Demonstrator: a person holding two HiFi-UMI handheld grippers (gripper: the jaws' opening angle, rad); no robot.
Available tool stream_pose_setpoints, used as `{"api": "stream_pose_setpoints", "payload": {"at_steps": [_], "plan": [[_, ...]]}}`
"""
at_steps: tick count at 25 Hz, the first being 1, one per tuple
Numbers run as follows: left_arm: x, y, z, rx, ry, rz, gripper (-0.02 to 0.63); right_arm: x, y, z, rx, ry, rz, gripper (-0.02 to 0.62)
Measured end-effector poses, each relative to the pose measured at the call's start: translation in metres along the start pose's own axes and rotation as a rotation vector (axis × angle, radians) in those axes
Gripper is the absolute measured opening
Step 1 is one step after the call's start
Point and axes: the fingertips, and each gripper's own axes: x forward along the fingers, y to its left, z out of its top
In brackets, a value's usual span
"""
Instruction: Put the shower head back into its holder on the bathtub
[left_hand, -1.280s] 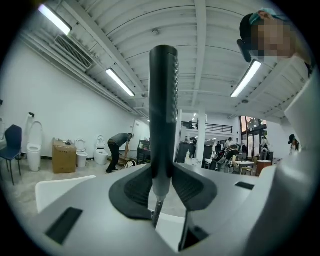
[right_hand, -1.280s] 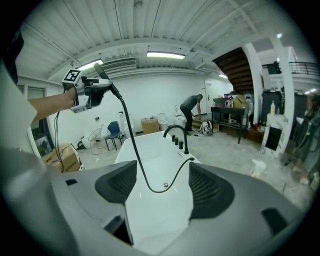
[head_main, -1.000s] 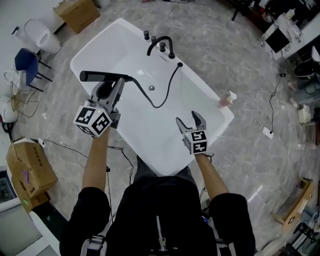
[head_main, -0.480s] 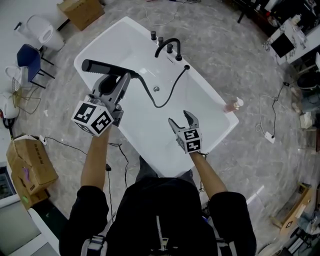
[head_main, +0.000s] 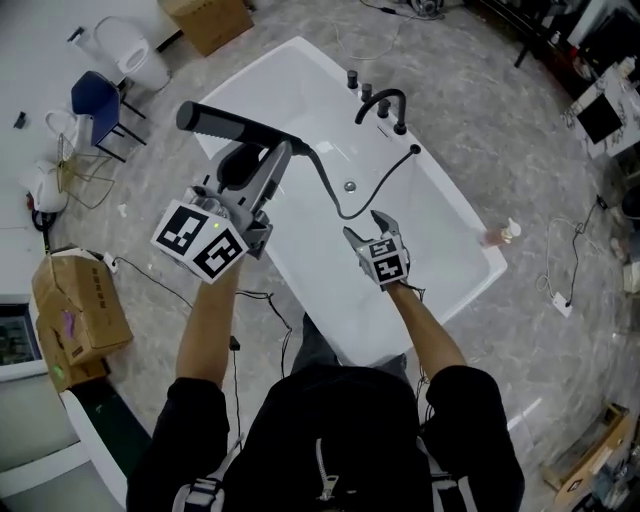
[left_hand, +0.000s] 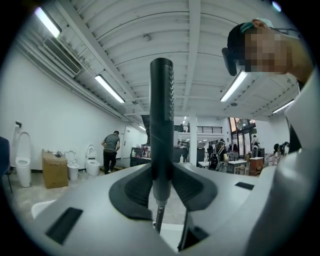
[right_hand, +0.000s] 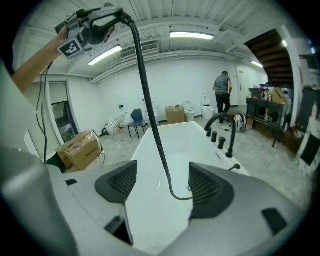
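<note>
The black shower head (head_main: 225, 121) is a long stick with my left gripper (head_main: 278, 152) shut on its lower end; it is lifted high over the white bathtub (head_main: 245, 85). In the left gripper view the shower head (left_hand: 161, 120) stands upright between the pads (left_hand: 137, 187). Its black hose (head_main: 342, 195) hangs down in a loop and runs to the far rim by the black faucet (head_main: 384, 102). My right gripper (head_main: 372, 226) is open over the tub's middle, nothing in it; in its own view the hose (right_hand: 152, 127) hangs in front of the jaws.
A pink bottle (head_main: 497, 235) stands on the tub's right rim. Cardboard boxes (head_main: 78, 310) lie on the floor at left, a blue chair (head_main: 97, 107) and white toilets (head_main: 128, 55) beyond. Cables (head_main: 260, 300) trail on the floor near the tub. A person (right_hand: 221, 92) stands far off.
The left gripper has lifted the shower head higher, and the hose now hangs in a longer loop. The right gripper has moved a little toward the tub's middle, still open.
</note>
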Motion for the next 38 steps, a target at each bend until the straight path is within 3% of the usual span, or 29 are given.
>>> {"api": "stream_pose_setpoints", "payload": {"at_steps": [10, 15, 19, 21, 31, 38], "plan": [[-0.046, 0.001, 0.041, -0.001, -0.029, 0.03, 0.138, 0.098, 0.027, -0.025, -0.016, 0.141, 0.049, 0.314], [-0.072, 0.002, 0.057, -0.014, -0.06, 0.047, 0.138, 0.132, 0.016, -0.042, 0.047, 0.171, -0.028, 0.269], [-0.1, 0.015, 0.066, 0.0, -0.075, 0.077, 0.138, 0.142, 0.013, -0.05, 0.151, 0.177, -0.076, 0.103], [-0.11, 0.027, 0.064, -0.006, -0.08, 0.103, 0.138, 0.141, 0.009, -0.045, 0.165, 0.153, -0.103, 0.08], [-0.112, 0.057, 0.031, 0.006, -0.019, 0.172, 0.138, 0.086, -0.032, -0.014, -0.024, 0.087, -0.117, 0.071], [-0.087, 0.058, -0.01, 0.011, 0.055, 0.161, 0.138, 0.019, -0.095, 0.064, -0.193, -0.018, -0.198, 0.071]]}}
